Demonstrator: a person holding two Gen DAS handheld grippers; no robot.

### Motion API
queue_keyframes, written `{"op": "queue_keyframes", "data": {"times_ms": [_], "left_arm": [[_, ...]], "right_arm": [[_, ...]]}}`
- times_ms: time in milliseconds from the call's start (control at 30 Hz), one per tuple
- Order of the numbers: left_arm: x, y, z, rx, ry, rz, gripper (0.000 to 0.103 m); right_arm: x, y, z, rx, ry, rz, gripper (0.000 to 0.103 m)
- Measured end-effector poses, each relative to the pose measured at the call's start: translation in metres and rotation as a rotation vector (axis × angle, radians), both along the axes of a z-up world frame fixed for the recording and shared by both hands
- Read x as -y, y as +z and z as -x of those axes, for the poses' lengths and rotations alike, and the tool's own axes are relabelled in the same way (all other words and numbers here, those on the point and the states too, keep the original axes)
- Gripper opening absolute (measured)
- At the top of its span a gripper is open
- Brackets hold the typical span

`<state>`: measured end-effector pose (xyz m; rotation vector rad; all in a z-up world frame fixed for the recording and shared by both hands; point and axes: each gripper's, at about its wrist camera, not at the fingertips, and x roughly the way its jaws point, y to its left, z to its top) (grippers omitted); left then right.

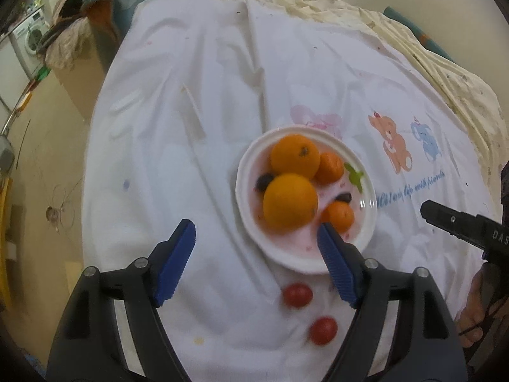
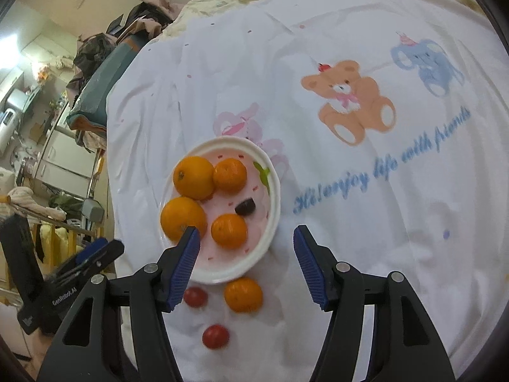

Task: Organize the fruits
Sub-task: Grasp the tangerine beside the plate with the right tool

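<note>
Overhead, both claws (left [image 1: 256,234], right [image 2: 245,238]) gape, tilted plateward [image 2: 273,197]

I see a white sheet [image 2: 350,238] spread over the bed, printed with a brown bear [image 2: 350,102], a blue elephant [image 2: 429,63] and blue lettering [image 2: 381,175]. Off to the side stand a washing machine [image 1: 30,38] and piled clothes [image 1: 73,12].
</note>
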<state>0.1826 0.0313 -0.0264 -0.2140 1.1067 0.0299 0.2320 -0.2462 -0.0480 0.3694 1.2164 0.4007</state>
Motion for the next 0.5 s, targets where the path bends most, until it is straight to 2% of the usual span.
{"op": "queue_keyframes", "data": {"times_ms": [300,500], "left_arm": [[0.001,0.000,0.040,-0.003,0.034,0.036,0.076],[0.002,-0.008,0.054,-0.024,0.048,0.061,0.076]], "right_arm": [[0.009,0.004,0.033,-0.009,-0.011,-0.015,0.067],[0.006,-0.006,0.050,-0.049,-0.004,-0.006,0.067]]}}
